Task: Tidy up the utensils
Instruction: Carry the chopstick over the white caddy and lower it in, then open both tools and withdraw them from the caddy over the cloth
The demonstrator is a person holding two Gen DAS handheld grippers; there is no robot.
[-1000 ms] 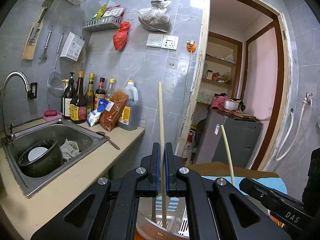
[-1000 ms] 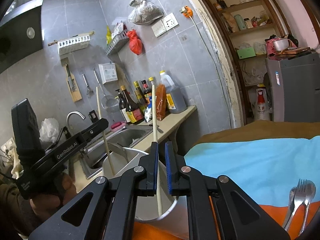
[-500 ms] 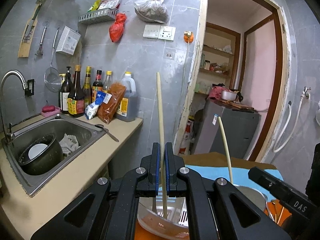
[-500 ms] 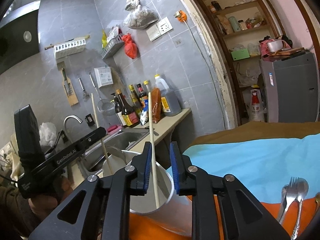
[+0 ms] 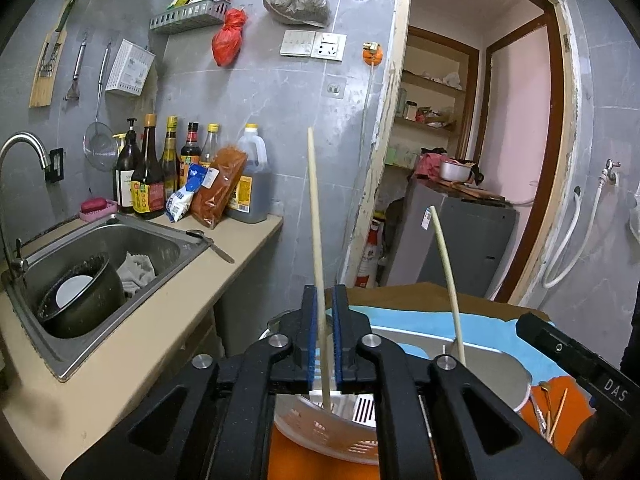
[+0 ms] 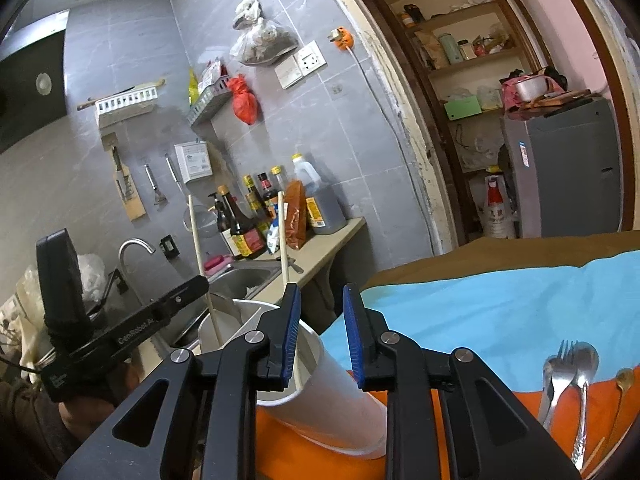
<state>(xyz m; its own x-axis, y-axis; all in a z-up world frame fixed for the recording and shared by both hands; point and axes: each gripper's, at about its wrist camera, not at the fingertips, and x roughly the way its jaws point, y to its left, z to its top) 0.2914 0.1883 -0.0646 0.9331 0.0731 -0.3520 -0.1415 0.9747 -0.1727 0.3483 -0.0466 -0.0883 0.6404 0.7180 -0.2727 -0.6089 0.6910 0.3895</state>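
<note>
A grey-tiled kitchen is showing behind, with a steel sink (image 5: 100, 248) and sauce bottles (image 5: 160, 168) lining the far-left counter, and a doorway opening at the right. The near table (image 6: 500, 300) is wearing a blue and orange cloth. On it a white cup (image 6: 320, 392) is standing, tilting slightly. Two pale chopsticks are standing in it, long axes near upright, tips pointing up. The left gripper (image 5: 324, 344) is sitting with jaws narrowly parted around the left chopstick (image 5: 316, 216), not quite pinching. The right gripper (image 6: 320, 336) is holding its jaws spread wide, with the right chopstick (image 6: 285, 240) leaning free just beside its left jaw. A fork and spoons (image 6: 568, 376) are lying near-right on the orange cloth.
</note>
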